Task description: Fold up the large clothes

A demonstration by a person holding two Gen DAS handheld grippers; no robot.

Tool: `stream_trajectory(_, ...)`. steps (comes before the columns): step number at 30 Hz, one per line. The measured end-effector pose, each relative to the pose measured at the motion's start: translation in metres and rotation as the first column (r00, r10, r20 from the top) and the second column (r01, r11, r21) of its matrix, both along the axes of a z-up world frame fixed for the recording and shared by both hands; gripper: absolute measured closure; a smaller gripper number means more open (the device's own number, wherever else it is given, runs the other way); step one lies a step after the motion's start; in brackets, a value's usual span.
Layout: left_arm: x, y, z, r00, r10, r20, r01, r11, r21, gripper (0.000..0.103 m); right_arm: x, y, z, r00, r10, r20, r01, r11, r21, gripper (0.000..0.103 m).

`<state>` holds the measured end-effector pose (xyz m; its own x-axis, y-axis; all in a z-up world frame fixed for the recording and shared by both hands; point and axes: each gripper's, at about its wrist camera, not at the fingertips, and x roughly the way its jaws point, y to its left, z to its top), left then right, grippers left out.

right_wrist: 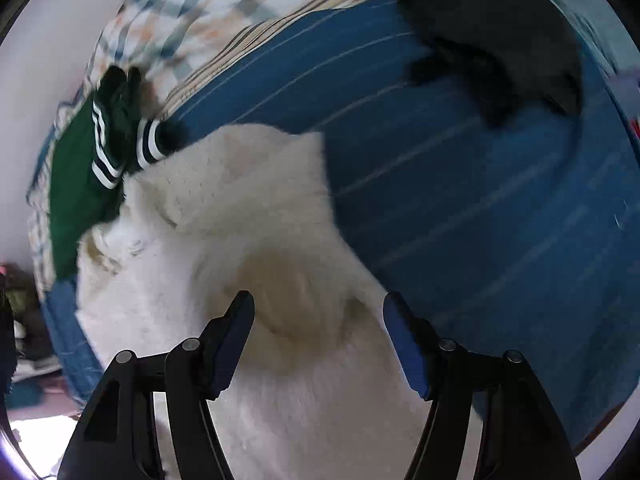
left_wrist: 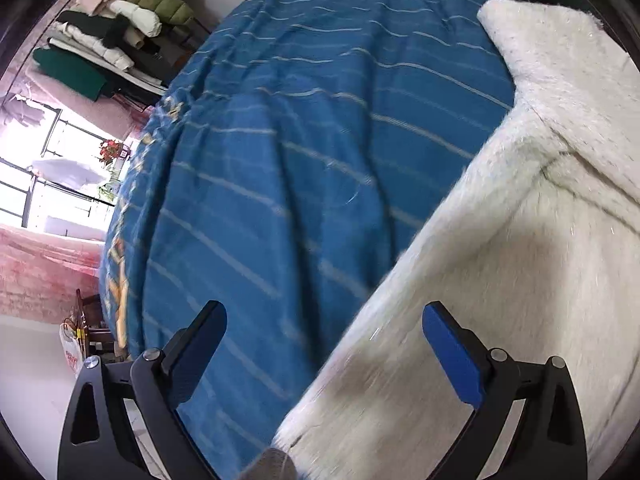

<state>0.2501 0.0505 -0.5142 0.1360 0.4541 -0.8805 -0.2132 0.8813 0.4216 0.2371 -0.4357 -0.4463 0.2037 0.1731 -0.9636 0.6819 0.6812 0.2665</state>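
Blue striped bed (left_wrist: 304, 128) bearing a white fleece garment (left_wrist: 520, 264).
Left hand-held gripper (left_wrist: 324, 320) and right hand-held gripper (right_wrist: 319, 308) both spread wide above the fleece, gripping nothing; green garment (right_wrist: 76, 176) lies beside it.

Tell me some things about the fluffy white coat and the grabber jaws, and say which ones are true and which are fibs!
1. The fluffy white coat lies on a blue striped bedspread. True.
2. The right gripper is squeezing the coat tight. False: its jaws stand wide apart above the coat, holding nothing.
3. A green garment with striped cuffs lies beside the white coat. True.
4. The left gripper is shut. False: its jaws are open, over the coat's edge and the bedspread.
5. A dark garment lies on the far part of the bed. True.
6. The pile of clothes off the bed sits on top of the white coat. False: it is stacked apart, beyond the bed's edge.
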Motion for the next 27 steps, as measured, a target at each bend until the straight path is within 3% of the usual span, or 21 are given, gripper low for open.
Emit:
stream_trajectory(2, -0.014, 0.004, 0.007, 1.000, 0.015, -0.002, -0.015, 1.000, -0.003, 0.002, -0.020, 0.031, 0.003, 0.998, 0.062, 0.016, -0.063, 0.994, 0.085, 0.034)
stream_trajectory(4, -0.031, 0.011, 0.010, 0.999, 0.042, -0.016, -0.042, 0.999, -0.002, 0.002, -0.037, 0.066, 0.001, 0.988, 0.154, 0.033, -0.157, 0.961, 0.227, 0.034)
stream_trajectory(7, -0.051, 0.019, 0.004, 0.996, 0.067, -0.054, -0.065, 0.998, 0.024, 0.002, -0.061, 0.147, -0.028, 0.961, 0.276, 0.025, -0.250, 0.826, 0.505, 0.034)
stream_trajectory(9, -0.060, 0.025, -0.006, 0.992, 0.085, -0.092, -0.083, 0.996, 0.030, 0.002, -0.073, 0.201, -0.062, 0.941, 0.337, -0.015, -0.258, 0.748, 0.612, 0.034)
stream_trajectory(11, -0.065, 0.029, -0.011, 0.991, 0.089, -0.101, -0.085, 0.995, 0.045, 0.002, -0.087, 0.239, -0.092, 0.916, 0.391, -0.084, -0.265, 0.750, 0.606, 0.034)
stream_trajectory(14, -0.066, 0.032, -0.014, 0.991, 0.085, -0.100, -0.080, 0.995, 0.054, 0.002, -0.087, 0.268, -0.121, 0.891, 0.433, -0.141, -0.309, 0.802, 0.511, 0.035)
stream_trajectory(15, -0.066, 0.032, -0.014, 0.992, 0.083, -0.096, -0.079, 0.996, 0.050, 0.002, -0.085, 0.275, -0.118, 0.891, 0.429, -0.147, -0.311, 0.815, 0.489, 0.058)
stream_trajectory(16, -0.066, 0.032, -0.013, 0.993, 0.079, -0.092, -0.075, 0.996, 0.048, 0.002, -0.084, 0.283, -0.115, 0.881, 0.447, -0.156, -0.332, 0.819, 0.469, 0.096)
stream_trajectory(20, -0.072, 0.022, -0.006, 0.994, 0.066, -0.092, -0.064, 0.998, 0.025, 0.002, -0.095, 0.296, -0.080, 0.862, 0.489, -0.134, -0.422, 0.838, 0.345, 0.097)
stream_trajectory(23, -0.078, 0.017, 0.007, 0.994, 0.068, -0.083, -0.070, 0.997, -0.026, 0.002, -0.092, 0.298, -0.046, 0.872, 0.482, -0.090, -0.435, 0.845, 0.310, 0.097)
stream_trajectory(27, -0.083, 0.012, 0.016, 0.995, 0.054, -0.087, -0.058, 0.997, -0.049, 0.002, -0.085, 0.276, -0.030, 0.883, 0.460, -0.095, -0.419, 0.862, 0.284, 0.097)
